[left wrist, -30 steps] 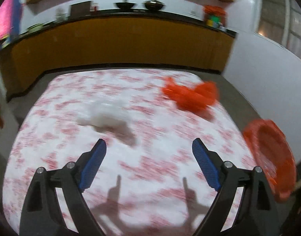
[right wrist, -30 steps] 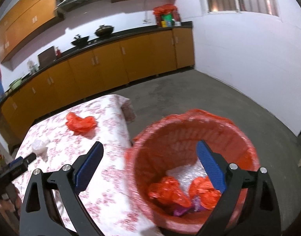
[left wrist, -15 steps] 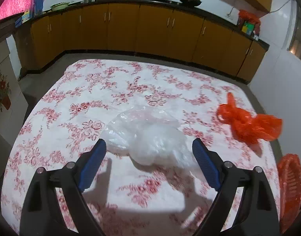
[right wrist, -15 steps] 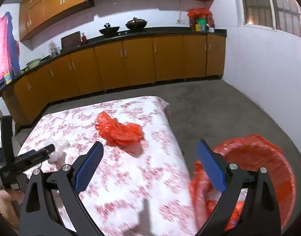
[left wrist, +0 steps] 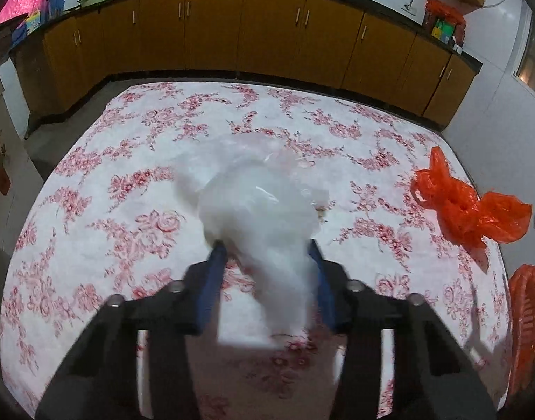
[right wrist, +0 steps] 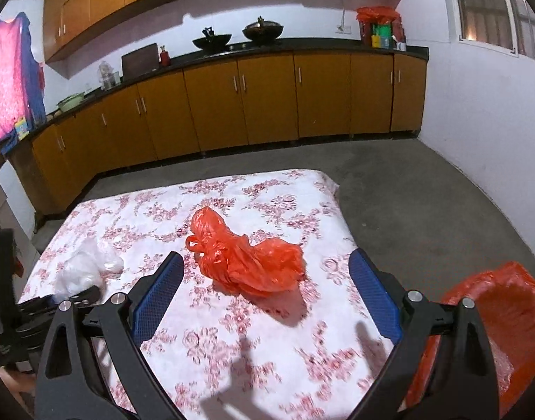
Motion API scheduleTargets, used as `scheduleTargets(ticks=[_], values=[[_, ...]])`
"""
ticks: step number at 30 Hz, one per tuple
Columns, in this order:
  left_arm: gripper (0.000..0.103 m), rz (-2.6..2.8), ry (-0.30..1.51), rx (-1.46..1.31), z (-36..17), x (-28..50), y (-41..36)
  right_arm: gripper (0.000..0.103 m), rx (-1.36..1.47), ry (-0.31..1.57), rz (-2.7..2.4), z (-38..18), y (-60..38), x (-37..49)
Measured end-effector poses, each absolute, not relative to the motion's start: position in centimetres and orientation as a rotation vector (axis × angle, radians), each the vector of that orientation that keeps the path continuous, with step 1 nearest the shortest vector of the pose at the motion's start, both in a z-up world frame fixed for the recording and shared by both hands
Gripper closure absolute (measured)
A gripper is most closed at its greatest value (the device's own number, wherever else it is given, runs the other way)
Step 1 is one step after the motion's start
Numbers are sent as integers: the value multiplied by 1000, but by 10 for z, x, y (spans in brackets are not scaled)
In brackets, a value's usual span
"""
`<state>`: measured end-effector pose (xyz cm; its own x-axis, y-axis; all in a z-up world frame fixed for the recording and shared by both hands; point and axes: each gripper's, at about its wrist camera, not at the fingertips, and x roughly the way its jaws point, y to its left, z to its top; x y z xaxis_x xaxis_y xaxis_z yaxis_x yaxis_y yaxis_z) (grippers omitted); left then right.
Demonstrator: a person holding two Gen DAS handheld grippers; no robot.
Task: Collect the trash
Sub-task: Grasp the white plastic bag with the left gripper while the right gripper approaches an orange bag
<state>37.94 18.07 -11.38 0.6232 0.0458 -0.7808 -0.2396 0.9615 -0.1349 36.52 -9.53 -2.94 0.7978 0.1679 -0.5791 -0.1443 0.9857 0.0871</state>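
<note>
A crumpled clear plastic bag [left wrist: 257,210] lies on the floral tablecloth [left wrist: 127,182]. My left gripper [left wrist: 265,248] has its blue fingers closed in on the bag's near end. The bag also shows in the right wrist view [right wrist: 85,269] at the left. A crumpled orange plastic bag [right wrist: 246,262] lies mid-table, and in the left wrist view [left wrist: 466,206] at the right. My right gripper [right wrist: 267,301] is open and empty above the table, with the orange bag just beyond its fingers. The orange-lined trash basket [right wrist: 494,318] stands at the table's right side.
The basket's rim [left wrist: 526,318] shows past the table's right edge in the left wrist view. Orange kitchen cabinets [right wrist: 267,101] line the far wall. Grey floor [right wrist: 424,203] lies beyond the table. The left gripper's body [right wrist: 19,311] shows at the table's left.
My left gripper moved onto the clear bag and its fingers closed in on it. My right gripper swung left from over the basket to face the orange bag.
</note>
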Motion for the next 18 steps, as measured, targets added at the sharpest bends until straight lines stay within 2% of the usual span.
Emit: scheduleTargets(ticks=[1, 4, 14, 18], values=[[69, 165, 885, -232, -114, 380, 184, 8, 36, 628, 168, -31, -93, 368], [73, 154, 880, -232, -114, 381, 190, 8, 17, 639, 178, -37, -83, 379], [77, 98, 856, -256, -114, 374, 203, 9, -92, 697, 213, -58, -60, 404], [79, 88, 845, -270, -112, 369, 207, 21, -123, 754, 241, -71, -53, 408]])
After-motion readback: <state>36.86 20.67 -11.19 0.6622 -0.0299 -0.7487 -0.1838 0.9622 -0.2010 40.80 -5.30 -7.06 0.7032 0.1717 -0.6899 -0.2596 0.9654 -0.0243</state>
